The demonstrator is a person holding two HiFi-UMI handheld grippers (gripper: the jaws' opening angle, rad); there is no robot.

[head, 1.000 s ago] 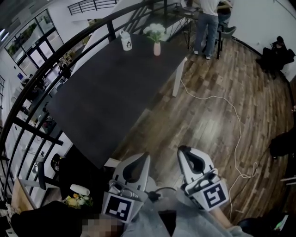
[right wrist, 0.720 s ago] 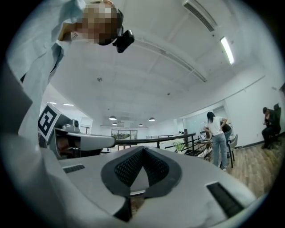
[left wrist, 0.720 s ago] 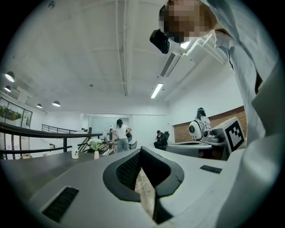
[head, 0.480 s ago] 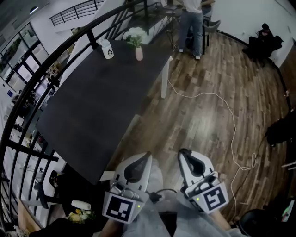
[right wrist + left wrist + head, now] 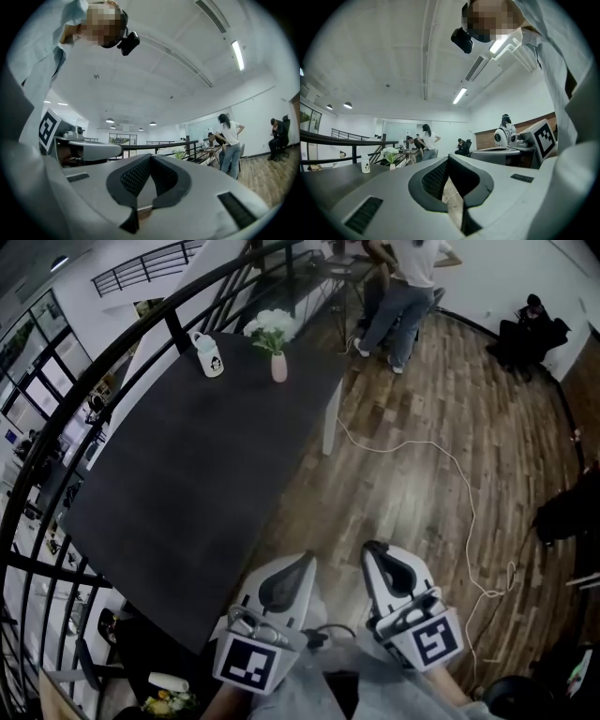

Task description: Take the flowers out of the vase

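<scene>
- A white bottle [image 5: 210,355] stood near the vase [image 5: 279,369] at the counter's [image 5: 187,474] far end.
- The flowers [image 5: 270,324] rose upright from it.
- We had our left tool [image 5: 300,563] and right tool [image 5: 375,551] pressed together, empty.

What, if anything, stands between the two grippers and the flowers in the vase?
Nothing visible does. Only bare tabletop lies between the left gripper, the right gripper and the flowers in the vase; the white bottle stands aside.

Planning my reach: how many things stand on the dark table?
2: a white bottle at the table's far end, and the vase of flowers just right of it.
</scene>
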